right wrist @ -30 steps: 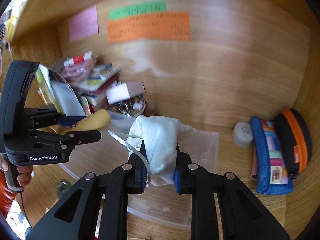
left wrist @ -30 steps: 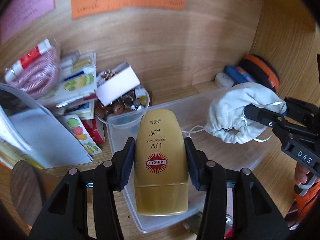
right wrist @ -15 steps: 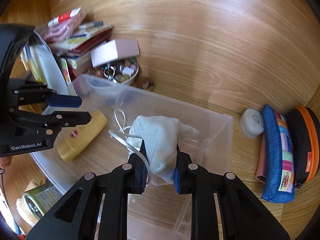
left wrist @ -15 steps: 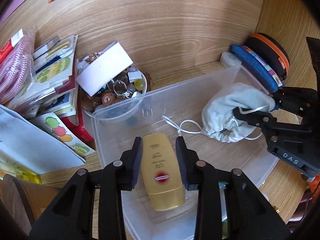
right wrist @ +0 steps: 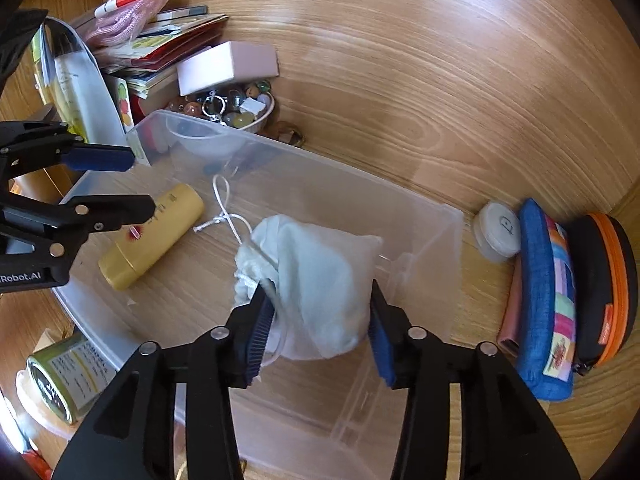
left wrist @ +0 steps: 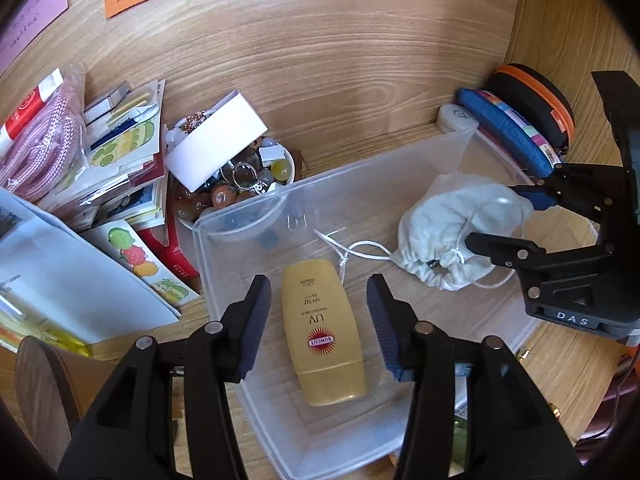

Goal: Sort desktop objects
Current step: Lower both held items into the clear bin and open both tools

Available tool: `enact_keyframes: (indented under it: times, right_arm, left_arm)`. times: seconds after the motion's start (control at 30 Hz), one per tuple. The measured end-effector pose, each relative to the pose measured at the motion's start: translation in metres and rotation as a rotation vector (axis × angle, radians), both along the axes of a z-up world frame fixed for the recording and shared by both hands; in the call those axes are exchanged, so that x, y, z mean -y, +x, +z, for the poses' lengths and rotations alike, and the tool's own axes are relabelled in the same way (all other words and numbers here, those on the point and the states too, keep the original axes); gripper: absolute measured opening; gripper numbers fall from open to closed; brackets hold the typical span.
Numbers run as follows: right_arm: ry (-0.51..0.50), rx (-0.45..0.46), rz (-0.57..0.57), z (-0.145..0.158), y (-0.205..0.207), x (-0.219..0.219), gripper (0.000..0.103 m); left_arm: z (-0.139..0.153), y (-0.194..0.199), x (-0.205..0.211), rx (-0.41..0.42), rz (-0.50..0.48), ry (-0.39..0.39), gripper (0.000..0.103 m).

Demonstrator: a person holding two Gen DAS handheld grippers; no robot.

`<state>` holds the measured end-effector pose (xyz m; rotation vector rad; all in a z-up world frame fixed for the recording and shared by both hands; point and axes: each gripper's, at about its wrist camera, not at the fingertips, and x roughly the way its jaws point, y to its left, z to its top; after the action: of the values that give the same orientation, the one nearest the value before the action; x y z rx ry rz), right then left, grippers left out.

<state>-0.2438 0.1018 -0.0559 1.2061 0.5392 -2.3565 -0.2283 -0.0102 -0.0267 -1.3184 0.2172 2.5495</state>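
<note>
sorting stage: two items are judged to be deposited in the clear plastic bin (left wrist: 240, 236), with both tongs spread wide.
sunscreen tube (left wrist: 322, 332): laid flat on the bin floor near the bin's left wall, cap end toward the near edge; it is touched by neither pad, so it is judged to be released.
drawstring pouch (right wrist: 316, 280): rested on the bin floor near the right wall, its white cord trailed toward the tube; the placement fits a grouping of small personal items in one container.
left gripper (left wrist: 320, 320): held low over the bin's near edge, jaws wide on either side of the tube with clear gaps, pointed toward the back wall.
right gripper (right wrist: 320, 328): held low over the bin's near right corner, jaws wide; the pouch sits between the pads, and whether a pad brushes the cloth cannot be told.
outside the bin: a bowl of trinkets (left wrist: 240, 184) is set just beyond the far left corner, a stack of booklets (left wrist: 120, 168) farther left, and pencil cases (right wrist: 560, 300) beside the right wall.
</note>
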Motion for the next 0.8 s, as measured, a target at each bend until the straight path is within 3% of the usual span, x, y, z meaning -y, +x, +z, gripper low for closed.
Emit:
enact_keyframes:
  times: [0.3,0.4,0.5,0.73,0.8]
  right_arm:
    - [-0.025,-0.081,-0.012,0.032,0.029,-0.014,0.063]
    - [-0.030,-0.114,-0.013,0.042,0.043,-0.016,0.065]
    - [-0.043,-0.150,-0.013,0.053,0.061,-0.019,0.065]
    - [-0.121,-0.210,-0.010,0.078,0.102,-0.030,0.066]
    - [-0.155,-0.228,-0.007,0.086,0.116,-0.035,0.072]
  left_arm:
    - [0.019,0.024,0.006,-0.043,0.014,0.010,0.064]
    - [0.028,0.034,0.007,-0.064,0.023,0.013,0.067]
    - [0.038,0.047,0.010,-0.099,0.037,0.017,0.078]
    - [0.055,0.078,0.014,-0.151,0.063,0.043,0.079]
    - [0.058,0.089,0.016,-0.164,0.068,0.044,0.079]
